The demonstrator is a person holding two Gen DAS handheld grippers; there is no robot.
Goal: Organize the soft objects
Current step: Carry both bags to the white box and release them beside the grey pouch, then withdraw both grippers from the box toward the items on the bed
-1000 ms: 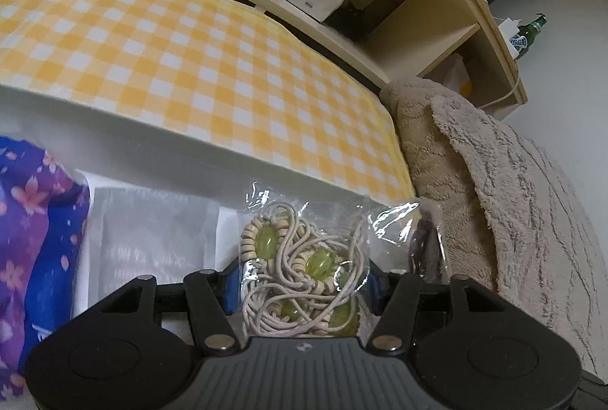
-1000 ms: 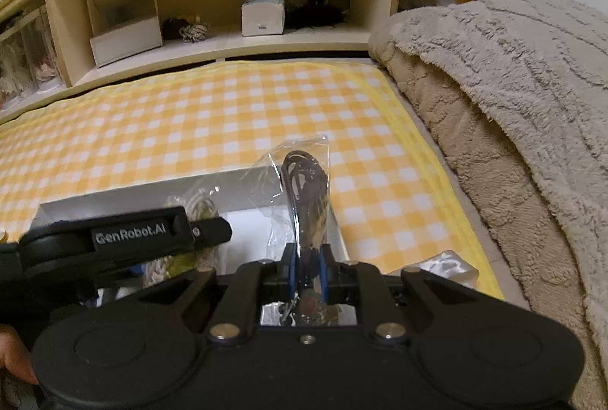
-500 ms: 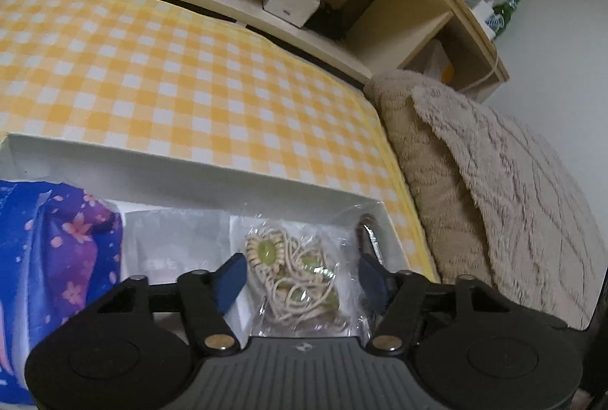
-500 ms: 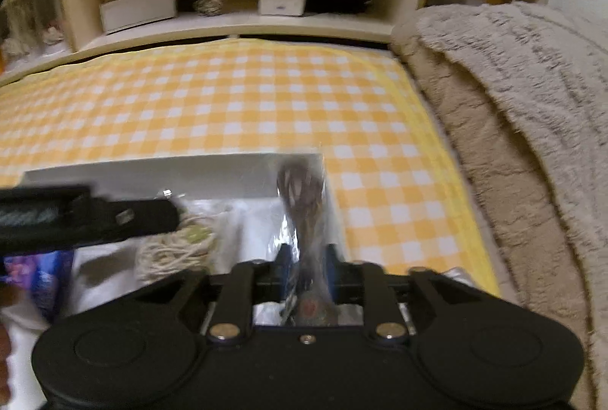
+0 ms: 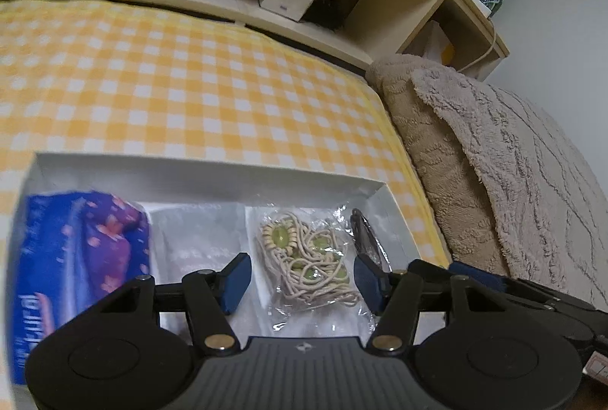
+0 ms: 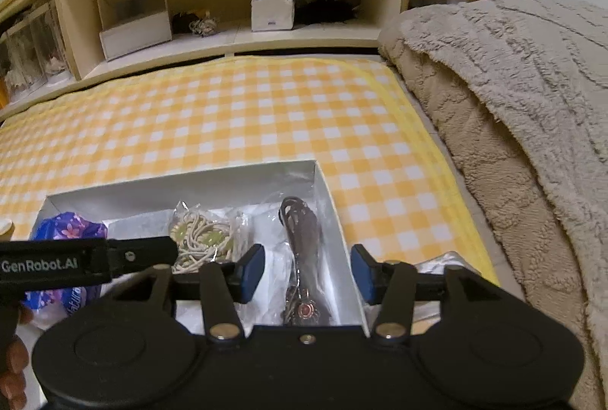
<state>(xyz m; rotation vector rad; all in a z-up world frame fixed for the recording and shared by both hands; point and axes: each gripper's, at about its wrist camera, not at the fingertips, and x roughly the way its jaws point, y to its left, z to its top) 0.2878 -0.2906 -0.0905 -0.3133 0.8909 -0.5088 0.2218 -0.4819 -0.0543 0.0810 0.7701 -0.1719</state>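
Right gripper: our right gripper (image 6: 307,272) had just been opening its jaws; a second earlier the blue pads pinched the bag of dark hair ties, and now they stood apart on either side of it with clear gaps, pressing on nothing
Dark bag: the bag of dark hair ties (image 6: 302,250) lay released in the white box (image 6: 182,184), along its right wall, lengthwise away from us
Left gripper: our left gripper (image 5: 302,277) held nothing; its jaws were partly open, narrower than a second before, and hung above the bag of beige hair ties without touching it
Beige bag: the bag of beige hair ties (image 5: 307,254), with green beads, lay flat in the box just left of the dark bag, where earlier the left pads had flanked it closely
Other contents: a blue floral packet (image 5: 76,258) sat at the box's left end and a pale frosted pouch (image 5: 201,239) between it and the beige bag
Setting: the box rested on the yellow checked sheet (image 5: 190,87), beside a beige blanket (image 5: 494,163)
Meaning for the task: we judged both bags placed, four soft items lined up side by side in the box, and both hands free to withdraw or fetch anything left
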